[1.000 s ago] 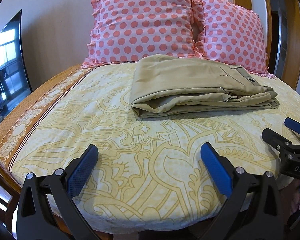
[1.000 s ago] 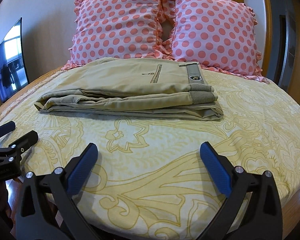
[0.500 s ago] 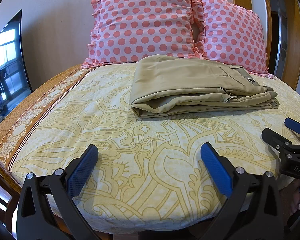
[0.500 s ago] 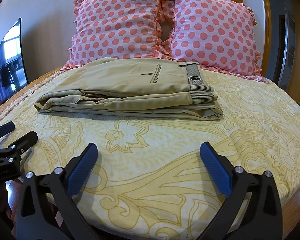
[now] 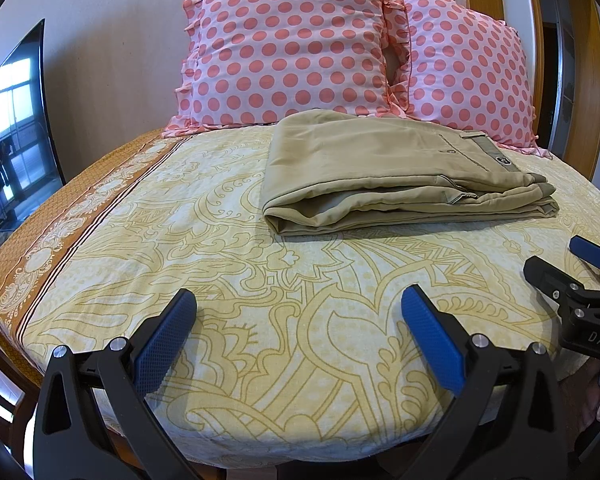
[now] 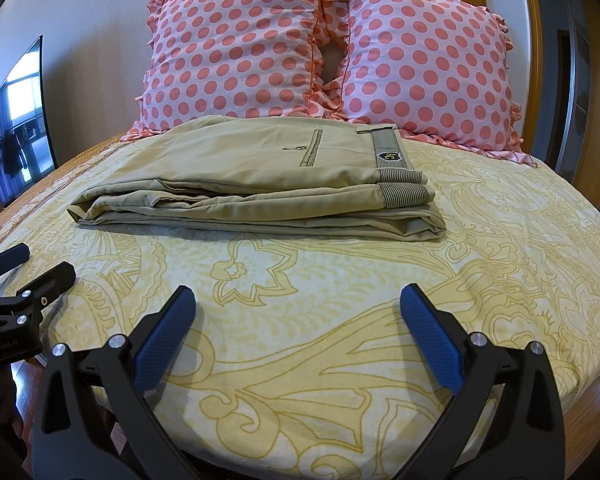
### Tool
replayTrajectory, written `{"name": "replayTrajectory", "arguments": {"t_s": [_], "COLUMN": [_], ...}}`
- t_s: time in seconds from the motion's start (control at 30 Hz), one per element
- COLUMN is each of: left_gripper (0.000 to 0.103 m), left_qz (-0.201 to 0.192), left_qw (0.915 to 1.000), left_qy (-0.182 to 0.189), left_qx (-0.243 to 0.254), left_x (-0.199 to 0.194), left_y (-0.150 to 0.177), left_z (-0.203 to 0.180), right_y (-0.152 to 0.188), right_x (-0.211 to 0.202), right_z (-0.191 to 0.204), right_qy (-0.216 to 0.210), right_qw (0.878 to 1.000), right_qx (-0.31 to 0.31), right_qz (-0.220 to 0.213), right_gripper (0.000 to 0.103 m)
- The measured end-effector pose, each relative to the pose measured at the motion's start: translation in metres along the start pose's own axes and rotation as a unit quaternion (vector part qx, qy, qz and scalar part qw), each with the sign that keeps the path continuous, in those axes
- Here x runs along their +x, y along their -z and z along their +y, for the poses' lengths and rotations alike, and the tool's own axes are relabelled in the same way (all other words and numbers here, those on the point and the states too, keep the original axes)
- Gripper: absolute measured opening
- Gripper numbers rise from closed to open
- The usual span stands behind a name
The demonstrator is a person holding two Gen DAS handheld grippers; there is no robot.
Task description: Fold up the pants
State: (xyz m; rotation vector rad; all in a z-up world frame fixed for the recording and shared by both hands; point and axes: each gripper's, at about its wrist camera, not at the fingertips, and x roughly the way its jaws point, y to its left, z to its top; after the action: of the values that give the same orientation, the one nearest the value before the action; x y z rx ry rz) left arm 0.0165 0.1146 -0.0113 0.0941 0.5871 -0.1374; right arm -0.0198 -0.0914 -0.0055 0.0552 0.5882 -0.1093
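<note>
Lying: folded khaki cotton pants point(image 6: 260, 184) near the bed's point(image 6: 500, 280) head edge.
Left gripper point(image 5: 298, 326): wide, empty.
Right gripper point(image 6: 296, 322): wide, empty.
Risk: a careless nudge could spill the stacked layers.

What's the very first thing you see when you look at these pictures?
The two big pink polka-dot pillows jump out first, propped side by side at the head of the bed. Right in front of them lie the tan pants, folded into a neat flat stack on the yellow patterned bedsheet. Nearest the camera, the left gripper and right gripper are open, holding nothing.
</note>
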Motion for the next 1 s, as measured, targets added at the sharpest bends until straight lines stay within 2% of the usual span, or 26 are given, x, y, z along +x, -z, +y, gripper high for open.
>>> {"name": "replayTrajectory", "arguments": {"t_s": [1.0], "left_gripper": [0.102], "left_qz": [-0.004], "left_qw": [1.0000], "left_qy": [0.004], "left_qx": [0.001], "left_x": [0.0005], "left_y": [-0.0008], "left_z": [0.0036], "right_y": [-0.0002], "right_x": [0.0001], "right_z": [-0.0007], "right_qy": [0.000], "right_qw": [1.000], "right_qx": [0.000], "right_qz": [0.000], "right_gripper": [0.101]}}
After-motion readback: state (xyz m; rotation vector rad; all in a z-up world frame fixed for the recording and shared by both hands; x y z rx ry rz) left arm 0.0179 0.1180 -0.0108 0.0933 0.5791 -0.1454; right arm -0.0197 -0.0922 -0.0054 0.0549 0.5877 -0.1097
